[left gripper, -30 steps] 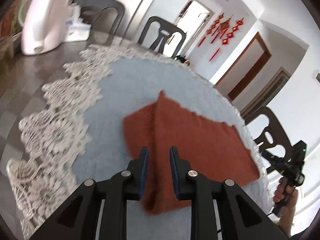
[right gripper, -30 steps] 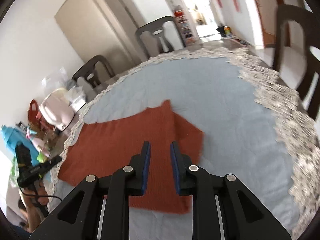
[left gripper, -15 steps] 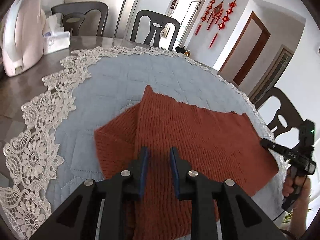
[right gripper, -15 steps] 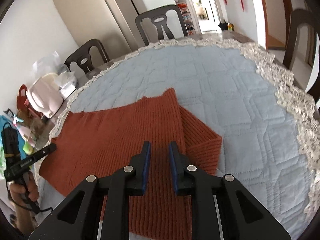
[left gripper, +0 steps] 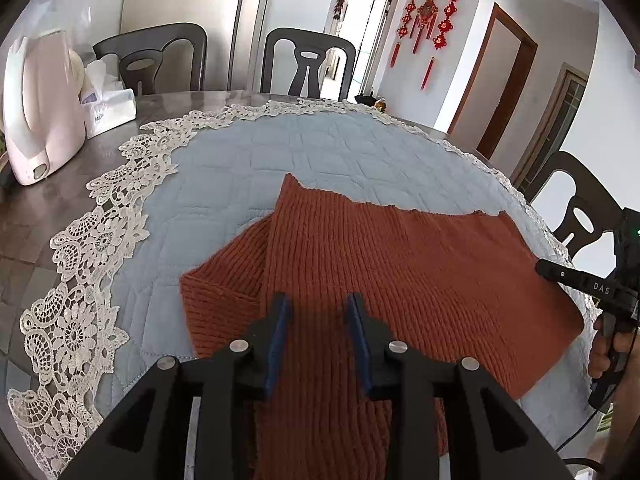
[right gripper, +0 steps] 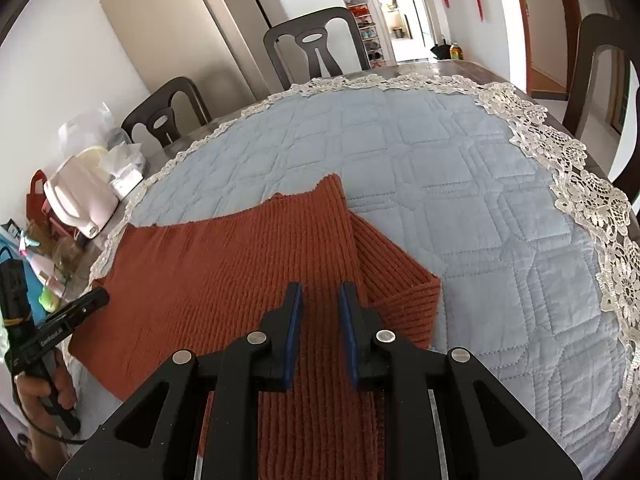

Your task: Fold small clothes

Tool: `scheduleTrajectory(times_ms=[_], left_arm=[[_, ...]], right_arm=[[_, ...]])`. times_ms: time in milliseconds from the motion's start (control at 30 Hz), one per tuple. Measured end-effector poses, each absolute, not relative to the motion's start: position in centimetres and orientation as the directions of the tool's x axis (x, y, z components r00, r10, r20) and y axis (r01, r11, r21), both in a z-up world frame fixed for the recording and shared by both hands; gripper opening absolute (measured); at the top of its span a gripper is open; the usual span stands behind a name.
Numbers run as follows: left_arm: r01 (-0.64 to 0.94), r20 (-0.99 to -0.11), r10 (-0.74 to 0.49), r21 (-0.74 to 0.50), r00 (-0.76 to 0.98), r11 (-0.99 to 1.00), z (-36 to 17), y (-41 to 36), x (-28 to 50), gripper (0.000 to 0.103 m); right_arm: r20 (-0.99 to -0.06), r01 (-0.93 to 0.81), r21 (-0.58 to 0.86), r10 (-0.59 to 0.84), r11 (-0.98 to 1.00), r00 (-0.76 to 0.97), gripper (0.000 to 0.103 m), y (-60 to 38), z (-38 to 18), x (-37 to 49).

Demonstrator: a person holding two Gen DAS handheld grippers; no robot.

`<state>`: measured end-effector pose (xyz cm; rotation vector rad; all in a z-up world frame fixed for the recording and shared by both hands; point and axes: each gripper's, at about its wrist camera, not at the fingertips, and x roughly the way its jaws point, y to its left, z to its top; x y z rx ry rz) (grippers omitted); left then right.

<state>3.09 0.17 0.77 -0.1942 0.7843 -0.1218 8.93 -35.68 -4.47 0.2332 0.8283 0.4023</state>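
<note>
A rust-red ribbed knit garment (left gripper: pixel 400 264) lies on the quilted blue cloth (left gripper: pixel 280 160), one side folded over the rest. It also shows in the right wrist view (right gripper: pixel 240 264). My left gripper (left gripper: pixel 318 308) hangs over the garment's near left part, its jaws parted with cloth running up between the fingers. My right gripper (right gripper: pixel 320 300) hangs over the near right part in the same way, its jaws a little closer. Each gripper shows at the edge of the other's view, the right one (left gripper: pixel 580 284) and the left one (right gripper: pixel 68 316).
The quilted cloth (right gripper: pixel 460 184) has a white lace border (left gripper: pixel 92 280) on a dark table (left gripper: pixel 36 224). A pink-white appliance (left gripper: pixel 40 108) and a tissue box (left gripper: pixel 108 108) stand at the far left. Dark chairs (left gripper: pixel 308 60) ring the table.
Both grippers have pulled back toward me and lowered with the garment's near edge; the left jaws have opened wider. The garment now lies flatter, spread across the quilt.
</note>
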Motion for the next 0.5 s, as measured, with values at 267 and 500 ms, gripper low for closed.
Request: scheduleTrajectory(times_ms=[267,500], left_arm=[[0.026,-0.690,-0.169,-0.214,0.704,0.977,1.3,0.1,2.9,0.033],[-0.007,-0.670,-0.131,-0.199,0.731,0.980,2.1,1.1,2.2,0.038]], right_arm=[[-0.642,-0.333,0.319,0.461,0.887,0.613,0.028,-33.8,-3.2,7.7],[-0.637,-0.431,0.303,0.517,0.850,0.571,0.032,-30.2,-3.0,6.9]])
